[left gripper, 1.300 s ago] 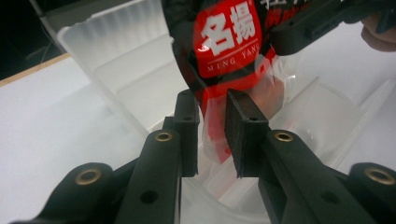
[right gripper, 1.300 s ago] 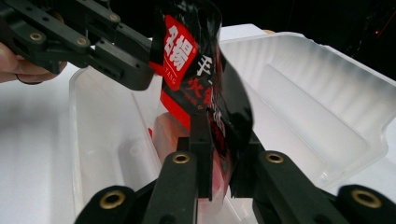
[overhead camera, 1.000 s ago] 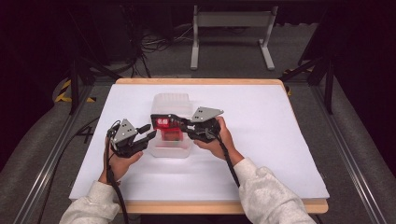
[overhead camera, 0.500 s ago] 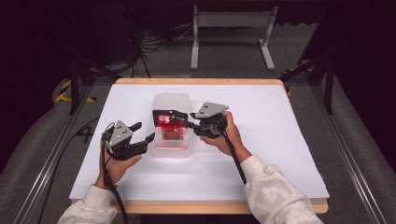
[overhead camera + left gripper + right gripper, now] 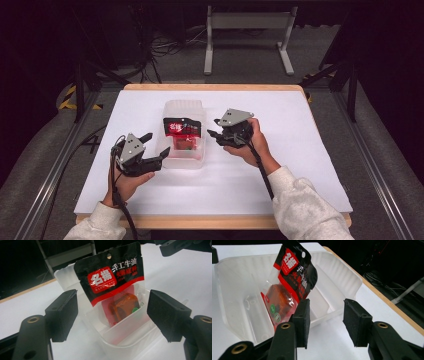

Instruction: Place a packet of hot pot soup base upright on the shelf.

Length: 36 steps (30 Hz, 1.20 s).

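The red-and-black sauce packet (image 5: 182,132) stands tilted in the near end of the clear plastic tub (image 5: 186,106), its long axis running away from the person. The left gripper (image 5: 154,149), just beside the tub's near left corner, has just been opening its jaws, nothing between them. The right gripper (image 5: 214,128), about as near on the other side, has also been opening and holds nothing

left gripper (image 5: 151,150) fingers just spread wide, empty, right gripper (image 5: 216,129) fingers just parting, empty
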{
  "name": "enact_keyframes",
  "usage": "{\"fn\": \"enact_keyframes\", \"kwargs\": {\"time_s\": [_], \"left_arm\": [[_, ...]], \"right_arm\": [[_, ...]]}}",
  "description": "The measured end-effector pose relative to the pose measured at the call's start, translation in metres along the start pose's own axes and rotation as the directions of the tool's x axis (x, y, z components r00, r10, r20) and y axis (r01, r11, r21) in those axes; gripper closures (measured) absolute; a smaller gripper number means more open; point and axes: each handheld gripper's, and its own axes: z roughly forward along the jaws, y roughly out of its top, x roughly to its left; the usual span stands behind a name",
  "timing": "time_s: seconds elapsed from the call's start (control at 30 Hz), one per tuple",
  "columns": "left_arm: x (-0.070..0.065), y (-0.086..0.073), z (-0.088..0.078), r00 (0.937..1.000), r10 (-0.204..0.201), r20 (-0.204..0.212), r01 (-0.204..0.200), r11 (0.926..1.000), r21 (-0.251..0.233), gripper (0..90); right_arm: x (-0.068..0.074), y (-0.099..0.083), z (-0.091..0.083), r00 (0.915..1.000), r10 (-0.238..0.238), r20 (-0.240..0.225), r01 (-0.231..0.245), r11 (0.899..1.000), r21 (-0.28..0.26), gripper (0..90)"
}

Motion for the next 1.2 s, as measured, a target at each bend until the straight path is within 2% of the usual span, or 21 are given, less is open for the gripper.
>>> {"fn": "enact_keyframes", "kwargs": {"time_s": [0.37,0.43,0.5,0.83,1.2], "left_arm": [[-0.018,0.003,0.0,0.999,0.024,0.037,-0.024,0.9997,0.003,20.3],[-0.022,0.004,0.0,0.9981,0.043,0.045,-0.044,0.999,0.009,20.0],[-0.026,0.004,0.001,0.9977,0.04,0.055,-0.041,0.9991,0.01,19.7],[-0.045,0.007,0.005,0.9915,0.093,0.091,-0.096,0.9951,0.024,18.9],[-0.058,0.007,0.008,0.9858,0.115,0.122,-0.12,0.9921,0.036,17.2]], "right_arm": [[-0.005,-0.005,-0.011,0.9992,-0.023,0.031,0.021,0.998,0.051,49.4],[-0.007,-0.009,-0.015,0.999,-0.023,0.038,0.021,0.998,0.06,48.2],[-0.009,-0.012,-0.018,0.999,-0.022,0.04,0.019,0.997,0.074,47.4],[-0.014,-0.025,-0.032,0.9981,-0.029,0.054,0.023,0.994,0.103,44.1],[-0.02,-0.043,-0.052,0.997,-0.035,0.069,0.026,0.991,0.13,40.9]]}}
